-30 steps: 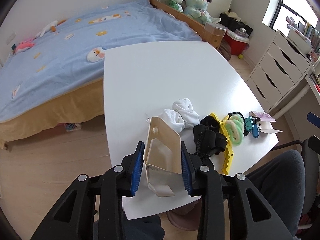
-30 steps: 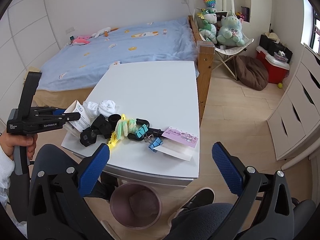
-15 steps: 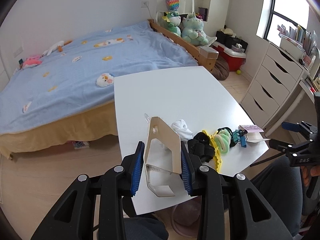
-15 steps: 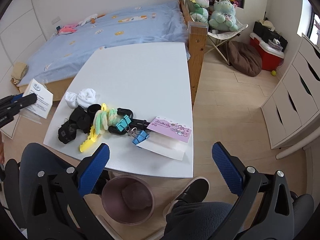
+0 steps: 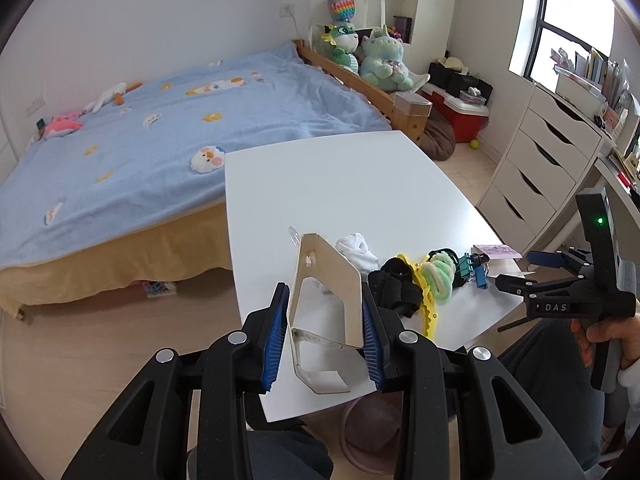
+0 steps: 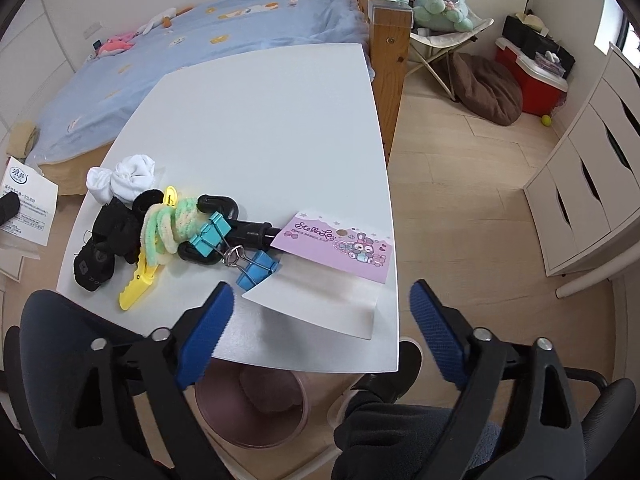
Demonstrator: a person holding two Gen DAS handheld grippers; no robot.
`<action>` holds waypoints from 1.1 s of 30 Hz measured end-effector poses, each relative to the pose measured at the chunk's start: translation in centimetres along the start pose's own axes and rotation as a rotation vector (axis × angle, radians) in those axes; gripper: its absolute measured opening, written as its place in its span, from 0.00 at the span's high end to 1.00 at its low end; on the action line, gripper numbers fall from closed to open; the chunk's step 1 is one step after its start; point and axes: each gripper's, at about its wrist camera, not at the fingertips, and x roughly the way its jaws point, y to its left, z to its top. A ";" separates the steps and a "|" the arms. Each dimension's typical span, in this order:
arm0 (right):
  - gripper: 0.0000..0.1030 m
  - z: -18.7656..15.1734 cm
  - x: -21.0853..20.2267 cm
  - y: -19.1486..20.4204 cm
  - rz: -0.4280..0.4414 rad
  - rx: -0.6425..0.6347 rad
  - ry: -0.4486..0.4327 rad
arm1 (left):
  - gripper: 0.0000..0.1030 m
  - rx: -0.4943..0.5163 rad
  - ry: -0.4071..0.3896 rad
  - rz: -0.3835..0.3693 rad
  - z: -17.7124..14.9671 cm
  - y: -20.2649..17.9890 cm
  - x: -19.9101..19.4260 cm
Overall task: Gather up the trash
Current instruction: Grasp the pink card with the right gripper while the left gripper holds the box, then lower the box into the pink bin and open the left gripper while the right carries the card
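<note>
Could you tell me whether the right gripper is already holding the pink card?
No, the closing right gripper holds nothing; the pink card lies on the table beyond it.

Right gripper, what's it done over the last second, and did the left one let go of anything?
The right gripper dropped toward the pink package at the table edge, jaws closing, nothing between them yet. The left gripper still clamps its carton. Clutter unmoved.

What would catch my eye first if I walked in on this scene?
Probably the left claw, clamped on a folded cardboard package above the near edge of the white table. Next, the colourful clutter on that table: yellow clip, green scrunchies, blue binder clips and a pink card. The right claw is closing over the card's end, nothing gripped.
</note>
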 end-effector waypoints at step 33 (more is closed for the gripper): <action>0.37 -1.0 -7.1 0.3 0.003 -0.082 -0.142 | 0.67 0.038 -0.015 -0.062 -1.1 -1.9 -1.8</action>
